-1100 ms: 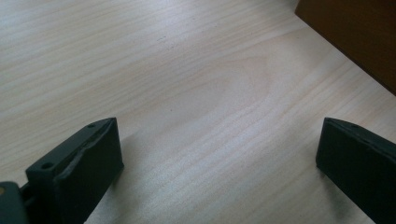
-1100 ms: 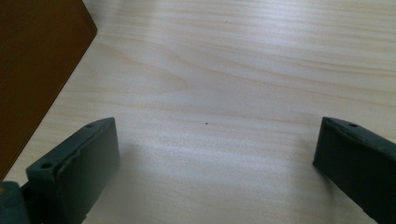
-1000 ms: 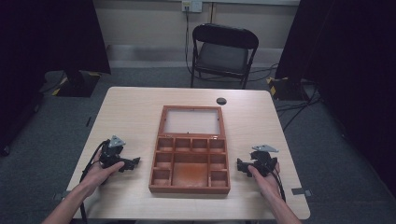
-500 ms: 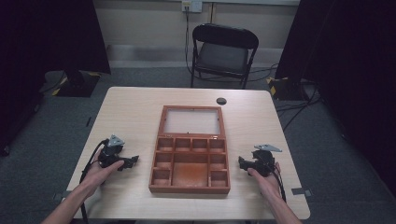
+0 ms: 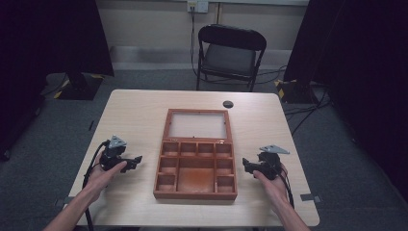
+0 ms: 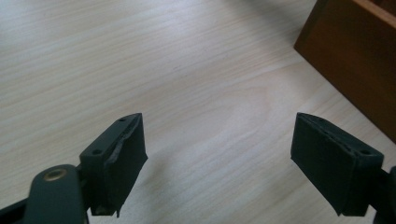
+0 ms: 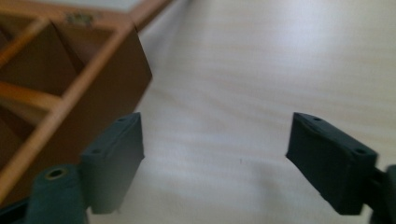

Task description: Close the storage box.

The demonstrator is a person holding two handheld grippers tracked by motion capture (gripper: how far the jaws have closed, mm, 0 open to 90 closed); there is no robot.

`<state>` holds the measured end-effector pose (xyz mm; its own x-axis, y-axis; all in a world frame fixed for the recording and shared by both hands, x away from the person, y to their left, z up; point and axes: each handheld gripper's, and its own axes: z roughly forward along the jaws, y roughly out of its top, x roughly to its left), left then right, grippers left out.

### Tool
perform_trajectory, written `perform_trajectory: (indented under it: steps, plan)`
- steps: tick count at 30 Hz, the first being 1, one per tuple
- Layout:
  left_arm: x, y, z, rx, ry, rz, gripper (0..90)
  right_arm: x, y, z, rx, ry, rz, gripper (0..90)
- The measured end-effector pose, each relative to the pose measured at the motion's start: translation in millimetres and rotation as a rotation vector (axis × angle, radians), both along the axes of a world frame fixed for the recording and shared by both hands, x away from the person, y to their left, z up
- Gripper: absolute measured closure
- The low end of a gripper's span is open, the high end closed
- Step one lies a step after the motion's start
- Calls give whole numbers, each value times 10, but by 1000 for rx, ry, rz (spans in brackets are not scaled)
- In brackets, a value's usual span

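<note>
An open wooden box (image 5: 160,179) with several compartments lies in the middle of the table, its glass-paned lid (image 5: 197,125) folded flat on the far side. My left gripper (image 5: 134,160) rests on the table left of the box and points at it. Its jaws (image 6: 217,126) have just been closing, stand apart over bare tabletop and hold nothing. The box's side wall (image 6: 355,51) is ahead at the upper right. My right gripper (image 5: 246,165) sits right of the box and points at it. Its jaws (image 7: 215,123) have also just been closing and are empty, beside the box's corner (image 7: 93,93).
A small black round object (image 5: 228,104) lies near the table's far edge. A black folding chair (image 5: 230,53) stands beyond the table. Cables trail from both grippers toward the near edge. Bare tabletop (image 5: 139,115) spreads on both sides of the box.
Both hands have stayed in place. The jaws of both grippers look a little narrower than before.
</note>
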<state>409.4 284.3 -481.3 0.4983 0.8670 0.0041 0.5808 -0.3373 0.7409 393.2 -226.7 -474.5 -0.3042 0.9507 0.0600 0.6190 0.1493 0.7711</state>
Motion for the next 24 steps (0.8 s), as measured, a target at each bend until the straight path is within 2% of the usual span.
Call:
perform_trajectory:
  steps: [1, 3, 4, 7, 9, 11, 12, 14, 15, 17, 19, 20, 21, 22, 23, 24]
  plan:
    - [-8, -34, 25, 22, -21, -6, 195, 28, 12, 68, 7, -40, -13, 196]
    - [-16, -64, 50, 34, -37, -16, 192, 53, 20, 106, 16, -45, -8, 183]
    - [-19, -91, 66, 30, -42, -23, 191, 89, 27, 142, 46, -58, -3, 181]
    - [-14, -151, 115, 6, -55, -43, 191, 198, 76, 206, 93, -41, 17, 179]
    - [-7, -188, 138, -12, -67, -51, 191, 223, 99, 219, 95, -35, 20, 177]
    - [17, -208, 142, -19, -43, -49, 202, 300, 178, 255, 116, -24, 47, 177]
    - [55, -212, 157, 3, -24, -67, 201, 315, 195, 264, 121, -17, 54, 178]
    - [68, -223, 165, -5, -23, -54, 201, 334, 212, 284, 131, -7, 62, 178]
    - [110, -229, 192, -20, -23, -45, 201, 361, 233, 338, 148, -23, 82, 179]
    - [120, -223, 200, -24, -27, -36, 206, 391, 239, 366, 147, -25, 83, 167]
    - [165, -218, 194, -54, -3, -18, 205, 450, 241, 403, 156, -12, 83, 167]
    - [200, -217, 204, -42, 20, -29, 205, 450, 241, 403, 156, -12, 83, 167]
    - [230, -213, 224, -29, 21, -29, 202, 476, 243, 418, 163, -23, 83, 167]
    - [253, -207, 249, -38, 9, -21, 202, 509, 251, 435, 158, -26, 80, 167]
    - [287, -197, 281, -85, -22, 8, 218, 584, 276, 461, 164, -26, 91, 167]
    - [287, -197, 281, -85, -22, 8, 221, 584, 276, 461, 164, -26, 91, 167]
